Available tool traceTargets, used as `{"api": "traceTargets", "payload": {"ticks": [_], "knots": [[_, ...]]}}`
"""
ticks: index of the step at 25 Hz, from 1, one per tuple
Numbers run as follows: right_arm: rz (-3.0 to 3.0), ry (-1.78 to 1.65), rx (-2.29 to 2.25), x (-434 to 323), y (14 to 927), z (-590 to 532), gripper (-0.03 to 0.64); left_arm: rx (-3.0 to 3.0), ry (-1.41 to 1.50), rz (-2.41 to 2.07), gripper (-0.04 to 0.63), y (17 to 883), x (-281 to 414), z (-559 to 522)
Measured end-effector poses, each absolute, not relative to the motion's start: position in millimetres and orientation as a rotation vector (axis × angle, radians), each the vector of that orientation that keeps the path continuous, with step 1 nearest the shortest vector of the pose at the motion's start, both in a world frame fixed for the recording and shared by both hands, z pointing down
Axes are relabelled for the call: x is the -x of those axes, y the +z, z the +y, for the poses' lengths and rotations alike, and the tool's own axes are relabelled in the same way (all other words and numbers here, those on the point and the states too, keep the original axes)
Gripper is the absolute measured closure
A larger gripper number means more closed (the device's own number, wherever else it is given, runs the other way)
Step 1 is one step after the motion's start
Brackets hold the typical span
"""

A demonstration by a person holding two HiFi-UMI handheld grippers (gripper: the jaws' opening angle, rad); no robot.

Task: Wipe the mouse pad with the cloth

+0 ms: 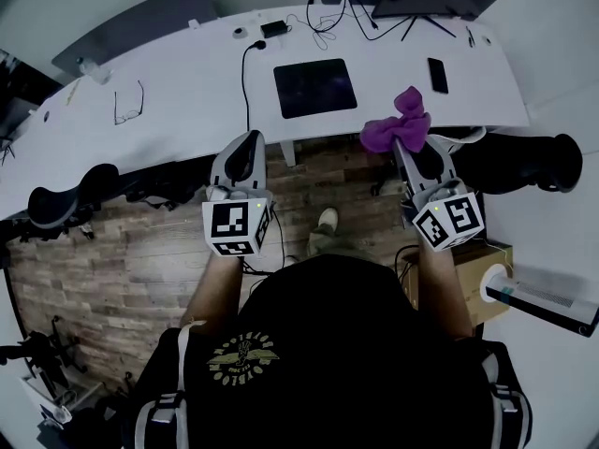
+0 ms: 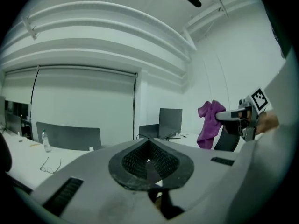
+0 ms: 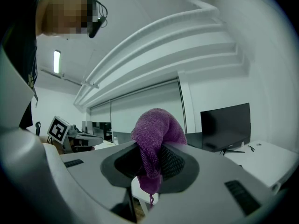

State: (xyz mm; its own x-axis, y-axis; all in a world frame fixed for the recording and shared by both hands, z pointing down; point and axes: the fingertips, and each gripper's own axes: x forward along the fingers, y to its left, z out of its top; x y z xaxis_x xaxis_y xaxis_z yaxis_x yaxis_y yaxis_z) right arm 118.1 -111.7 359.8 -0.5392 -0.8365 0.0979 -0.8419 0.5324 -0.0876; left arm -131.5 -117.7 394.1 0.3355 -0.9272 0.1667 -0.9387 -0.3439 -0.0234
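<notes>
A black mouse pad (image 1: pixel 314 87) lies flat on the white desk (image 1: pixel 187 82), near its front edge. My right gripper (image 1: pixel 404 146) is shut on a purple cloth (image 1: pixel 398 123), held in the air just in front of the desk edge, to the right of the pad. In the right gripper view the cloth (image 3: pixel 154 146) bunches up between the jaws. My left gripper (image 1: pixel 245 153) hangs in front of the desk, left of the pad, shut with nothing in it (image 2: pixel 148 161). The cloth (image 2: pixel 209 123) also shows in the left gripper view.
On the desk lie glasses (image 1: pixel 129 104), a phone (image 1: pixel 437 75), cables (image 1: pixel 328 21) and a monitor stand (image 1: pixel 430 17). Black chair armrests (image 1: pixel 56 204) (image 1: pixel 533 162) flank me. A cardboard box (image 1: pixel 477 265) and a white device (image 1: pixel 552 297) sit on the floor at right.
</notes>
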Motion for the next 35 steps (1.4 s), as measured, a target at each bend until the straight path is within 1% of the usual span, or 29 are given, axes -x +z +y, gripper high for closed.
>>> {"api": "traceTargets", "payload": {"ticks": [3,11,24,35], "knots": [[-2.73,0.204,-1.493,-127,360,-122,0.526,-2.518,0.308,-1.782,0.594,393,126,-126],[-2.814,0.211,-1.48,-151,355,-159,0.527,-2.516,0.332,-1.868,0.594,368,113,-154],[-2.908,0.193,-1.359,-172,339,-218,0.526,-2.392,0.287,-2.1,0.594,337,120,-184],[-2.964,0.256,-1.219,-138,359,-245,0.526,-2.291,0.316,-2.177,0.594,349,147,-186]]}}
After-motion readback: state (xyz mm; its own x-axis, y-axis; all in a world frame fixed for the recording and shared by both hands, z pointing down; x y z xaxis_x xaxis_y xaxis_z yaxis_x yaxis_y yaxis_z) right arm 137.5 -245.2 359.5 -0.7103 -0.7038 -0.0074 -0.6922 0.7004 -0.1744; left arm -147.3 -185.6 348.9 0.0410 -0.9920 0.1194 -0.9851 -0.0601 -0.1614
